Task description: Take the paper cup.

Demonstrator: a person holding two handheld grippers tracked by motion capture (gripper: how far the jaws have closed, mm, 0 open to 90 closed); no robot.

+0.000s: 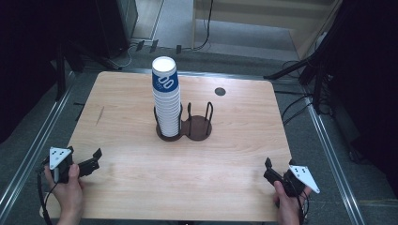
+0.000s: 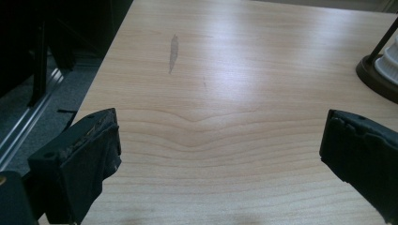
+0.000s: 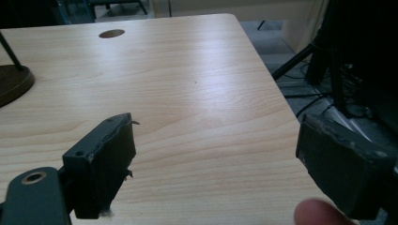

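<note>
High view: 1 cup stack (image 1: 167, 96), 2-slot holder (image 1: 196, 127), 2 tongs agape.

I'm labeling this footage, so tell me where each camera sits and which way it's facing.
High view: above the person's table edge, looking forward and down at the cup stack in its holder; both hands, left gripper and right gripper show.
Left gripper view: rides the left gripper, facing across the table; open jaws show.
Right gripper view: rides the right gripper, facing the far right corner; open jaws, a fingertip.
Shared: both gripper views catch the holder's base.
</note>
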